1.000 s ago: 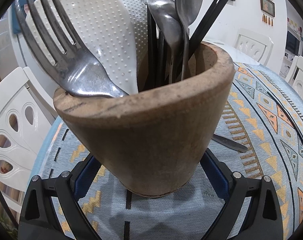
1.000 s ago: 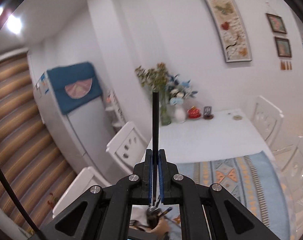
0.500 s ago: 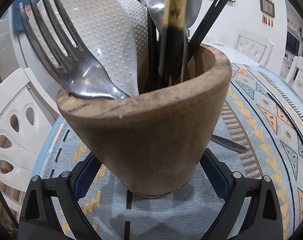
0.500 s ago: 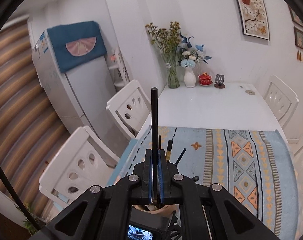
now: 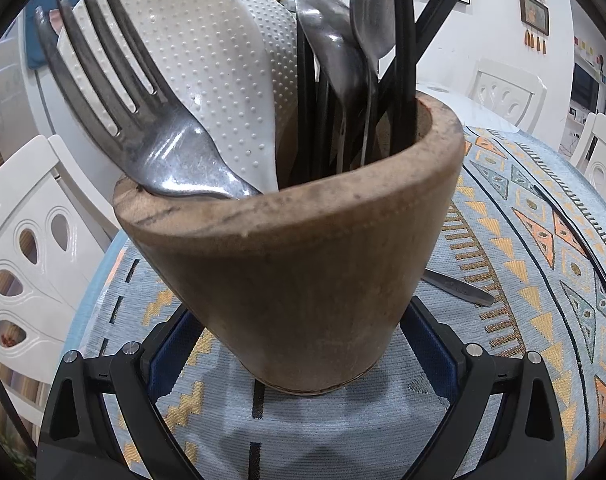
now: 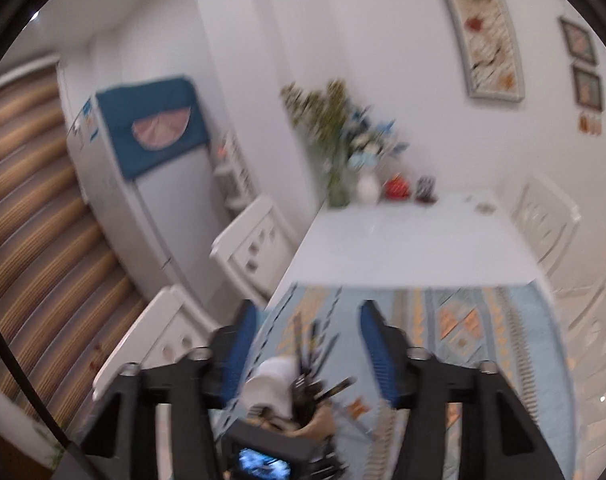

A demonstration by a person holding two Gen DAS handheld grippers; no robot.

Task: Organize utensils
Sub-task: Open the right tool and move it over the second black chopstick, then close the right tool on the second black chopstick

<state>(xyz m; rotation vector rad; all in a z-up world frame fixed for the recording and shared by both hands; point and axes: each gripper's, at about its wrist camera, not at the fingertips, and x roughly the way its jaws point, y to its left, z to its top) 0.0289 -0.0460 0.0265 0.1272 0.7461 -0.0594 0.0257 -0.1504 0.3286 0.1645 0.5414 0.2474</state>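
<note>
In the left wrist view, a dull steel fork (image 5: pixel 143 120) is leaning over the left lip of the brown tapered wooden holder (image 5: pixel 299 276), tines up; just right of it two white dimpled plastic rice paddles (image 5: pixel 207 68) are standing in the holder, then black chopsticks (image 5: pixel 306 92), two grey metal spoons (image 5: pixel 343 60) and more black sticks; the holder is standing on the pale blue patterned tablecloth (image 5: pixel 543 280), tilted in this view. The left gripper (image 5: pixel 299 356) is clasping the holder's base – blue pads pressing on either side. A metal handle (image 5: pixel 459 290) is lying on the cloth behind the holder to the right. In the blurred right wrist view, the right gripper (image 6: pixel 309 354) has just been opening – its blue fingers (image 6: pixel 239 352) are standing apart with nothing between them, above the holder (image 6: pixel 315 416) of utensils below.
</note>
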